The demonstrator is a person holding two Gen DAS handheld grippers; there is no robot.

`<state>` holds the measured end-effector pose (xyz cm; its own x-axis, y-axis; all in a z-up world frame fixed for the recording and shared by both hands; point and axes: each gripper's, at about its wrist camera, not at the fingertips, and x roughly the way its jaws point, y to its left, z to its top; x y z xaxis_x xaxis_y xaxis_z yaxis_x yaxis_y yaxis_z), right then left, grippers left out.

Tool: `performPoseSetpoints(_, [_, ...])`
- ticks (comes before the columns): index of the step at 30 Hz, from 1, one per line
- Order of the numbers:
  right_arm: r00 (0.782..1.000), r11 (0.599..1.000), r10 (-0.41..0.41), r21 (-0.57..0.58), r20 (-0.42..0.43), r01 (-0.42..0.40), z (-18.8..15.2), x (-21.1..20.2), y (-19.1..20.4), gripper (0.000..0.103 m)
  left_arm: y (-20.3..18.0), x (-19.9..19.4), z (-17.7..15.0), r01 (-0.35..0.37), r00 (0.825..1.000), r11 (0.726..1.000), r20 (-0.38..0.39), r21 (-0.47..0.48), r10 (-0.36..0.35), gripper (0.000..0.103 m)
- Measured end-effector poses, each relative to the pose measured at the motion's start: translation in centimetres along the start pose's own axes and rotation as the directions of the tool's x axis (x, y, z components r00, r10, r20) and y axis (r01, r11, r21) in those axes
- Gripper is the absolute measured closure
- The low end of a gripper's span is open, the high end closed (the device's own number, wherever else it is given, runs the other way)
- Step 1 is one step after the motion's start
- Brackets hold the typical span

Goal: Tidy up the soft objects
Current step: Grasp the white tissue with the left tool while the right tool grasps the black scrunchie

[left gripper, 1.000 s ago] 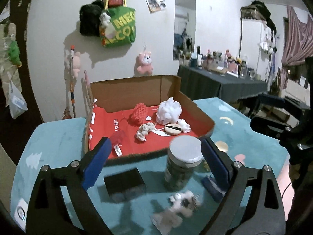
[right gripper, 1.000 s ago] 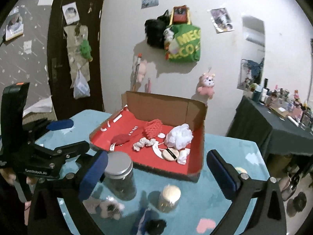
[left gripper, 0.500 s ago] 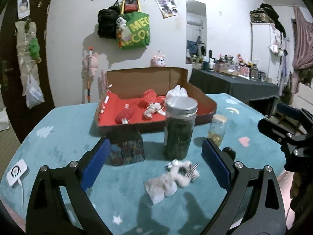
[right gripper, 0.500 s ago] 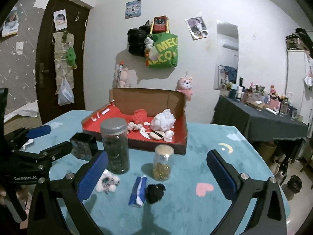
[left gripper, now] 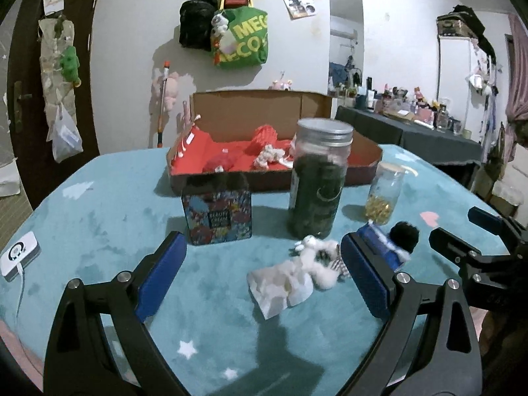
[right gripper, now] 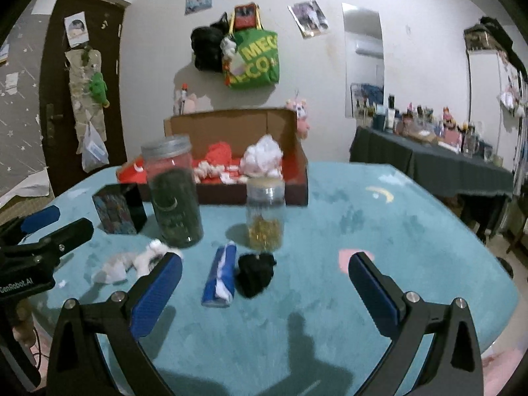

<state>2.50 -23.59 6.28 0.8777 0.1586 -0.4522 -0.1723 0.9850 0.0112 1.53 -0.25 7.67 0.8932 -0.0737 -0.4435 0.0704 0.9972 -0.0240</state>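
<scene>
The teal tabletop (left gripper: 99, 217) carries everything, and at its far side sits the cardboard box (left gripper: 264, 109) with a red lining, already holding several soft pieces; that looks like the place to sort into. In front of it stand hard things to steer around: a patterned tin (left gripper: 217, 214), a tall dark jar (left gripper: 316, 178) and a small glass jar (left gripper: 384, 194).

The soft things left lie nearer. A white fluffy toy (left gripper: 316, 257) on crumpled white paper rests just in front of the tall jar, between the left gripper's (left gripper: 264, 280) wide-open, empty fingers. A blue-and-white rolled cloth (right gripper: 221, 277) and a black pom-pom (right gripper: 255, 272) lie touching each other, ahead of the right gripper (right gripper: 264, 300), whose fingers are likewise spread and empty.

Judged from this, the left should descend straight over the toy, pinch its fluffy body rather than the paper, and lift clear of the jar before moving to the box. The right would do best taking the pom-pom alone.
</scene>
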Motion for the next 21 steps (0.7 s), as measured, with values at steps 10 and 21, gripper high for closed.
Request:
performPoseSetpoints(10, [0.999, 1.000, -0.005, 0.025, -0.050, 0.006, -0.9, 1.1, -0.6, 0.000, 0.5, 2.1, -1.4, -0.004, 0.997, 1.000, -0.075, -0.013, 0.003, 0.007])
performPoseSetpoints(21, [0.997, 0.998, -0.012, 0.057, -0.078, 0.016, -0.4, 1.8, -2.0, 0.000, 1.7, 4.5, -1.7, 0.026, 0.981, 0.999, -0.193, -0.034, -0.032, 0.007])
